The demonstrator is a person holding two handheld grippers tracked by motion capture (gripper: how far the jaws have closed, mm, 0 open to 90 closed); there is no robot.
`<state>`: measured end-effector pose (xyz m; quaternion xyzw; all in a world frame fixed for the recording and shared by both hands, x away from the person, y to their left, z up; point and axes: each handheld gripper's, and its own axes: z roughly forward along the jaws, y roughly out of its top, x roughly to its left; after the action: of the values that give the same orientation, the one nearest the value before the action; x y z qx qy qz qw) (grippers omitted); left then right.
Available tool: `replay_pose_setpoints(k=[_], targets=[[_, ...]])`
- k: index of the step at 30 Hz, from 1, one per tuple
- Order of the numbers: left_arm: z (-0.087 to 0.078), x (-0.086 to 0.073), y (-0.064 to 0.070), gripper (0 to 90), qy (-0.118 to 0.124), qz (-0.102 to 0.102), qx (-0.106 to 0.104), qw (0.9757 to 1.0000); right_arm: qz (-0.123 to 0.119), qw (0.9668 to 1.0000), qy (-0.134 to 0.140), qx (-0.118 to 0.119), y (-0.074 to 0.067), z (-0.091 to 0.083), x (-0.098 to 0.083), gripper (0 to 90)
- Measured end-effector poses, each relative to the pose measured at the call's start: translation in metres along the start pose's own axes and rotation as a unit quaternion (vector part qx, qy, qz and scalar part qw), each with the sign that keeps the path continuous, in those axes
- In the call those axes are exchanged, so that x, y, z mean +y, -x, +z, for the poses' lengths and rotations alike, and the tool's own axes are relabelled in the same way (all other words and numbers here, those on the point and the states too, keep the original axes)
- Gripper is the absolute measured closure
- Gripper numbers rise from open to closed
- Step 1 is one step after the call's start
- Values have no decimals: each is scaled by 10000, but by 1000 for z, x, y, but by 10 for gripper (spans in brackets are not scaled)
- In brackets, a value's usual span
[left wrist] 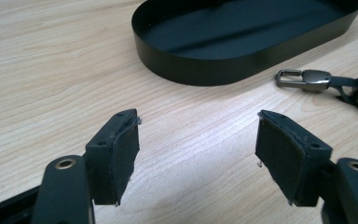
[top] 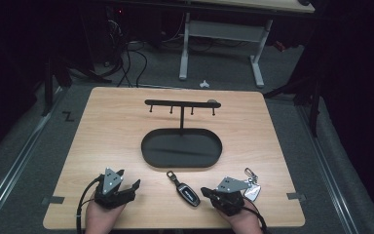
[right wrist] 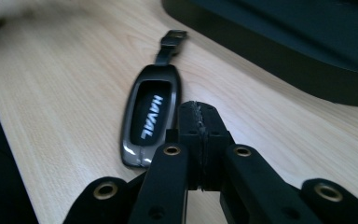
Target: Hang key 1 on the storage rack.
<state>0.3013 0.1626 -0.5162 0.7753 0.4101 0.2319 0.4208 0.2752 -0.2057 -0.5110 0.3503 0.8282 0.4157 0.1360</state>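
At the lower middle of the high view, the key fob lies flat on the worktop between both tools, just below the black tray. The left tool stands wide with nothing between its pads, while the right tool is pressed together, empty (fob just beside its tip).

Overhead view and both low close views share the tray.

A light wooden table carries everything. At its middle stands a black oval tray with a slim post and a hook bar above its far side. Near the front edge, just in front of the tray, a dark car key fob lies flat on the wood. To its right, a silver tag with a key ring lies on the table.
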Motion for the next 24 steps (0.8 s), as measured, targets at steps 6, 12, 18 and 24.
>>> replay_pose_setpoints(k=[6,12,18,24], targets=[[-2,-4,-1,312,-32,-7,-9,10000,-168,9995,-85,242,-11,12,4,900],[-4,-4,-1,317,-24,-31,-38,10000,-349,9986,-231,315,-21,22,6,898],[-4,-3,0,321,11,-36,-111,9999,-361,9983,-354,292,-21,25,2,898],[2,3,5,322,59,51,-237,9997,-277,9987,-400,117,-14,18,-4,899]])
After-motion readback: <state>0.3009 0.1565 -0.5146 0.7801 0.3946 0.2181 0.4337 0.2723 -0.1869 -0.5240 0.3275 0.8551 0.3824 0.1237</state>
